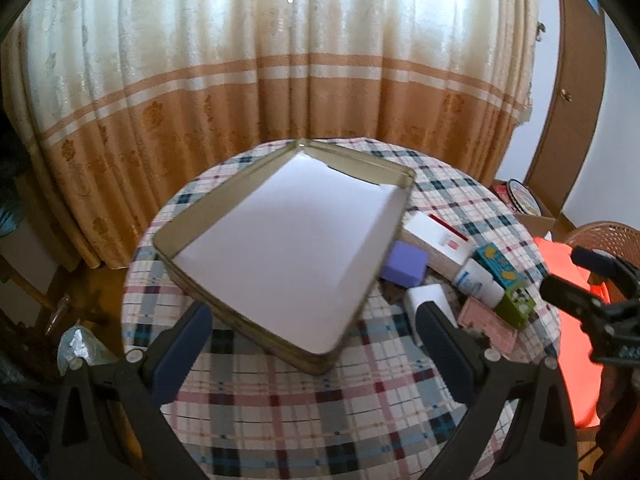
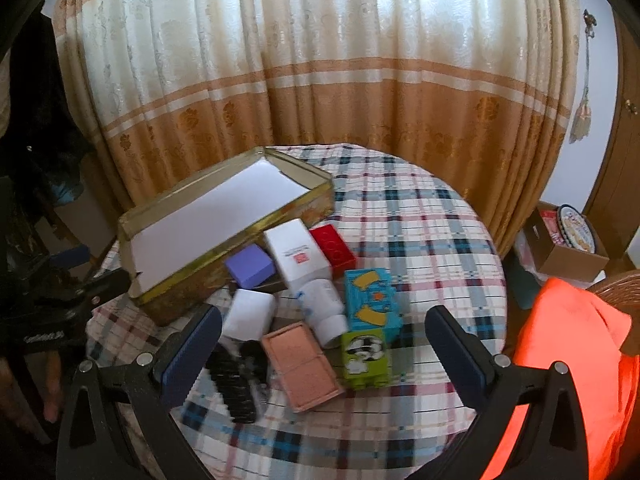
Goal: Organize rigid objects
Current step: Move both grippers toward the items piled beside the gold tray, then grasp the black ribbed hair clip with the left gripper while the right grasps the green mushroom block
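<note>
Both grippers, left gripper and right gripper, spread their fingers wide, holding nothing. Below sits a round table in checked cloth. Its shiny metal tin, paper-lined, lies beside small hard boxes. Striped curtains hang behind.

Backlit cream-and-orange curtain behind a plaid-clothed round table.
</note>
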The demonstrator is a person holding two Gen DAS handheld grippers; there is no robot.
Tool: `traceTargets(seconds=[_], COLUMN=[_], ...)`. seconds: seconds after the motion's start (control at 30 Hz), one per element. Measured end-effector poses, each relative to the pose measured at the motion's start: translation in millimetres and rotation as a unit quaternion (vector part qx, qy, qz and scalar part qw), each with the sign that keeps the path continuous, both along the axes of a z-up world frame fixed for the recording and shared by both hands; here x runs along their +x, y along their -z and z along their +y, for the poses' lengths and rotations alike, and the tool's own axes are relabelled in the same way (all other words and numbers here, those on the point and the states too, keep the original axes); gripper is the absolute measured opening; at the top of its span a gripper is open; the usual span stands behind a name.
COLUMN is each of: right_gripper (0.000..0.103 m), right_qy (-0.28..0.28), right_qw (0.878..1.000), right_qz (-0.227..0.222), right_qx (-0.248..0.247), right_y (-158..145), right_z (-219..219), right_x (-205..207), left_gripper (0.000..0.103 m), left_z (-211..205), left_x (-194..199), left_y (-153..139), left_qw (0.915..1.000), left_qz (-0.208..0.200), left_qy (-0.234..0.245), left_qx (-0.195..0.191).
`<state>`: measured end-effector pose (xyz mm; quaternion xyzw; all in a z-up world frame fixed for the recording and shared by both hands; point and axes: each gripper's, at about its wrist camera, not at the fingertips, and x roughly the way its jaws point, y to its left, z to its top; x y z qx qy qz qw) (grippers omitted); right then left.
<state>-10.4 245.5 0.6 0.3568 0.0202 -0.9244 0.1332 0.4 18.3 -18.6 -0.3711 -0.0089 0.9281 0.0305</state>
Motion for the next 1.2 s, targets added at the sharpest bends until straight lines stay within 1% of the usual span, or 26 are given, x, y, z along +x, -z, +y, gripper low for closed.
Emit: traceTargets(seconds=[0.1,0.27,0.33,0.4,0.53,0.57,0.63,0.67,0.7,0.77,0.83,0.93,0.97,1.0,1.07,1.2], right_gripper=[0.102,0.101,0.098,0.092,0.089,0.087,0.079,0.073,0.07,0.07,0.068,0.061,0.049,0.041,0.036,0.034], right_qy=[0.018,0.025,0.023,0.018,0.012,0.01,0.007,0.006,0.006,0.003,0.002,-0.004,-0.005,-0.008,-0.014,-0.019], right_qw=[1.0,0.999,0.999,0.999,0.999,0.998,0.998,0.998,0.998,0.997,0.997,0.998,0.998,0.998,0.998,0.998], right_qz=[-0.003,-0.033,-0.037,-0.042,-0.053,-0.055,-0.06,-0.064,-0.067,-0.073,-0.071,-0.065,-0.065,-0.065,-0.061,-0.048], right_qx=[0.018,0.004,0.002,-0.001,-0.006,-0.007,-0.01,-0.012,-0.014,-0.016,-0.012,-0.017,-0.02,-0.022,-0.031,-0.029], right_y=[9,27,33,37,46,49,54,57,60,66,70,74,74,74,73,69], right_z=[10,29,32,31,31,31,31,31,31,31,30,31,32,33,33,31], right_x=[-4,-11,-12,-14,-17,-18,-19,-20,-22,-24,-24,-24,-24,-24,-23,-21], left_gripper=[0.103,0.102,0.098,0.093,0.093,0.093,0.093,0.091,0.087,0.083,0.083,0.072,0.065,0.057,0.057,0.056], left_z=[17,52,62,70,81,83,88,90,92,95,98,101,101,101,101,95], left_x=[2,6,8,8,7,8,7,6,4,2,-1,-4,-4,-3,-2,-1], left_y=[6,18,21,24,28,30,33,35,37,41,46,52,52,51,50,47], left_qw=[0.9994,0.9955,0.9937,0.9924,0.9896,0.9888,0.9878,0.9876,0.9872,0.9867,0.9863,0.9842,0.9835,0.9828,0.9836,0.9845], left_qz=[-0.011,-0.03,-0.037,-0.041,-0.049,-0.051,-0.053,-0.054,-0.057,-0.063,-0.069,-0.078,-0.079,-0.078,-0.071,-0.065], left_qy=[0.034,0.09,0.106,0.116,0.135,0.139,0.146,0.146,0.147,0.149,0.148,0.159,0.162,0.167,0.166,0.162], left_qx=[0.004,-0.007,-0.006,-0.008,-0.013,-0.013,-0.017,-0.019,-0.02,-0.018,-0.021,-0.011,-0.006,0.0,-0.003,0.01])
